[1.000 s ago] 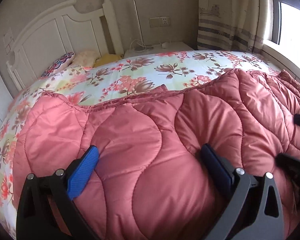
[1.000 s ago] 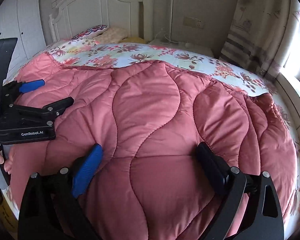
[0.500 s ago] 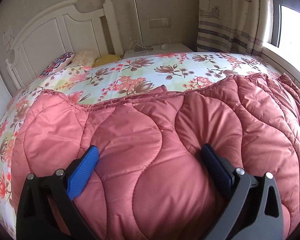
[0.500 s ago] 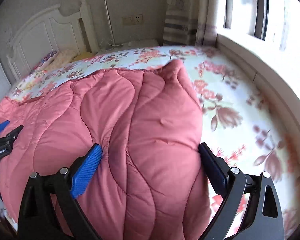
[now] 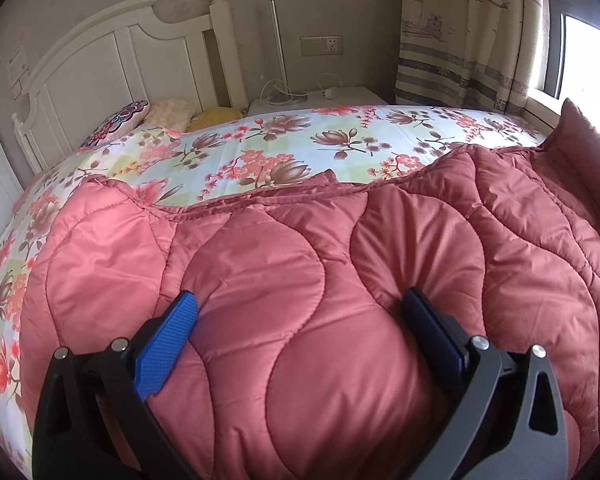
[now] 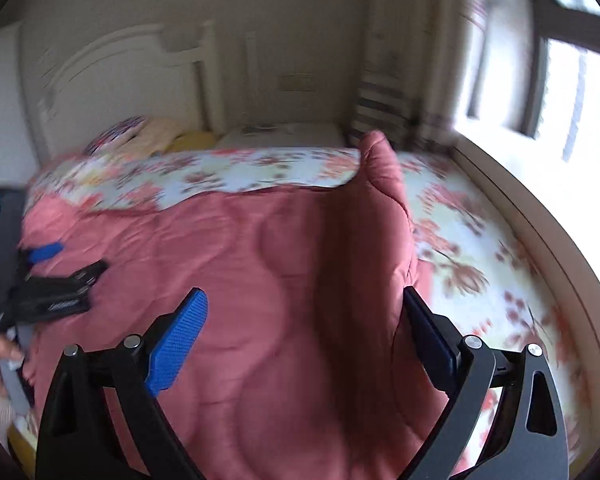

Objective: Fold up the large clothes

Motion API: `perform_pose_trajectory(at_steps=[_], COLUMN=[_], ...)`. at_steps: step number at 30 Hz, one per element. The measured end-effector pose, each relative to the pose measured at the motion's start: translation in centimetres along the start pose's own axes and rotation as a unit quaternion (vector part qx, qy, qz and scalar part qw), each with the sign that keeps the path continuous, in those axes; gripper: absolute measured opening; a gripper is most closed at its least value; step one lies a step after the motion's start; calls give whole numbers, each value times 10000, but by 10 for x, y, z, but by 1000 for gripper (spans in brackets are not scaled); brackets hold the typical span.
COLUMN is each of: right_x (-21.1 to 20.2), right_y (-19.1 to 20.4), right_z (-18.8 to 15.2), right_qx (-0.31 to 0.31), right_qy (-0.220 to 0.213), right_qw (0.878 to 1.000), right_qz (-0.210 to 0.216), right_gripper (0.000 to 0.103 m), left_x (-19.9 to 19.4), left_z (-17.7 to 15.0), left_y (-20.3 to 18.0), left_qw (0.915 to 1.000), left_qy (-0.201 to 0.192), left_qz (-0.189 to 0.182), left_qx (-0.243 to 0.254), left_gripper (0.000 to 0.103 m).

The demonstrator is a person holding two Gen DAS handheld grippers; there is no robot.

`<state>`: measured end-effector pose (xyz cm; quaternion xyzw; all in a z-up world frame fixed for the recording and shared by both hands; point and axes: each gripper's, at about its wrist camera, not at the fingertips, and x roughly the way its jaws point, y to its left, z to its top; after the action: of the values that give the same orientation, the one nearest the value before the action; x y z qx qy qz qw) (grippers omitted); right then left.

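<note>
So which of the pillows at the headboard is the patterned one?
The leftmost pillow, with a dark multicoloured print. The cream pillow beside it and the yellow pillow further right look plain.

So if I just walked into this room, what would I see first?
The big puffy pink quilt would grab you first; it covers the near part of the bed, and the right gripper has its far corner flipped up. Behind it lies the flowery bedsheet, with a white headboard at the back left.
</note>
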<state>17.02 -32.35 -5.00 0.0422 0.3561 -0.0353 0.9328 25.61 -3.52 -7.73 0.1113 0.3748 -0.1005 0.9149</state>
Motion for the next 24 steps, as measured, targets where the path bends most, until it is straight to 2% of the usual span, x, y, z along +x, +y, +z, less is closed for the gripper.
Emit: perform_pose_trajectory(at_steps=[3, 5, 9, 11, 14, 17, 19, 21, 22, 24], right_x=[7, -2, -35, -57, -60, -38, -19, 16, 26, 34], right_y=[21, 18, -30, -44, -26, 18, 39, 53, 54, 43], right_z=[-8, -10, 2, 5, 4, -5, -13, -23, -29, -33], right_qx=[-424, -482, 429, 708, 332, -374, -716, -1003, -1033, -716], right_qy=[64, -240, -797, -1102, -1041, -691, -354, 291, 407, 472], right_qw=[9989, 9971, 9868, 9846, 9923, 9967, 9964, 9943, 9936, 9954], right_qz=[-208, -539, -1346, -1156, -579, 209, 292, 200, 198, 435], right_gripper=[93, 93, 92, 92, 92, 92, 92, 95, 96, 97], left_x=[0, 0, 0, 0, 0, 0, 0, 1, 1, -8], left_z=[0, 0, 0, -1, 0, 0, 0, 1, 2, 4], left_y=[0, 0, 0, 0, 0, 0, 0, 0, 0, -1], left_qw=[10000, 10000, 10000, 10000, 10000, 10000, 10000, 10000, 10000, 9998], left_qy=[3, 3, 2, 4, 4, 9, 6, 47, 97, 89], left_qz=[-1, 6, 8, 20, 18, 11, 10, -12, -12, 117], left_qx=[-1, 2, -1, 2, 3, -1, -11, -16, -18, -113], left_gripper=[101, 101, 101, 101, 101, 101, 101, 101, 101, 101])
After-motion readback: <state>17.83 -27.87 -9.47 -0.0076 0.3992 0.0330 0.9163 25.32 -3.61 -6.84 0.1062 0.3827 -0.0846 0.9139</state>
